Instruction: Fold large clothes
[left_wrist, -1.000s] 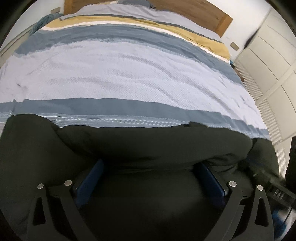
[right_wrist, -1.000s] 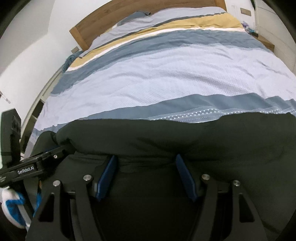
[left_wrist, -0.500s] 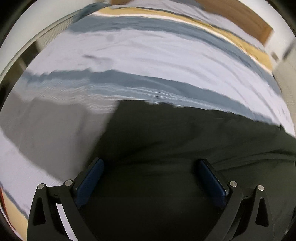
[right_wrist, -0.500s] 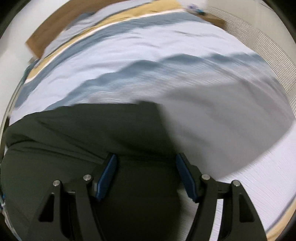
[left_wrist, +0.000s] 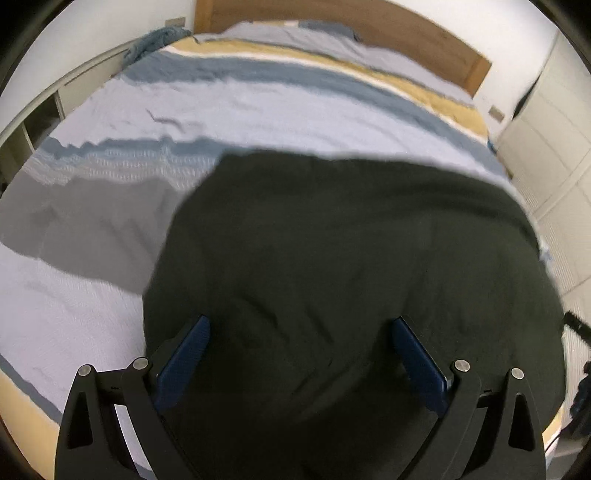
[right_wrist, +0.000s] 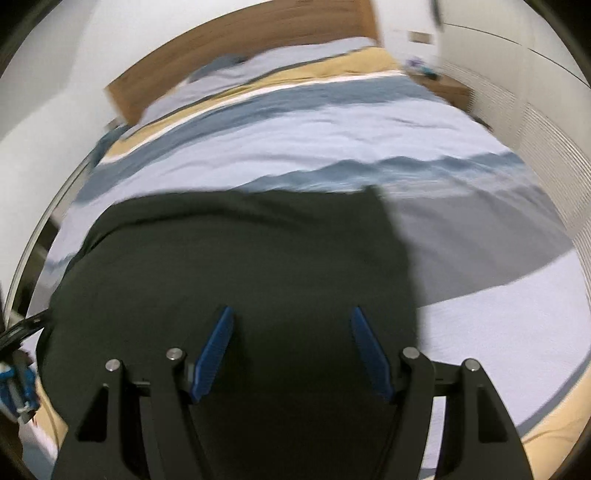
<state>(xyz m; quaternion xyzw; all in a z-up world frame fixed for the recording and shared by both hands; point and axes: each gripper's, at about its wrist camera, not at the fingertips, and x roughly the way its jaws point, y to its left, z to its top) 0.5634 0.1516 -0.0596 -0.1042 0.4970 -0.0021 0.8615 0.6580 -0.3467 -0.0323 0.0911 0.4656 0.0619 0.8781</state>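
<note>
Spreading wide, both grippers (left_wrist: 299, 328) (right_wrist: 291, 321) seemingly straddle dark garment (left_wrist: 351, 258); duvet (left_wrist: 92, 314) bare alongside.

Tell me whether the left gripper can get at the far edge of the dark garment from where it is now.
Probably yes. The left gripper sits open over the dark garment, and nothing lies on the cloth between its fingers and the far edge. Beyond that edge is only striped bedding.

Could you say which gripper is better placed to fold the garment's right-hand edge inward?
Probably the right gripper: the dark garment ends beside it; the left gripper sits by the opposite edge.
</note>
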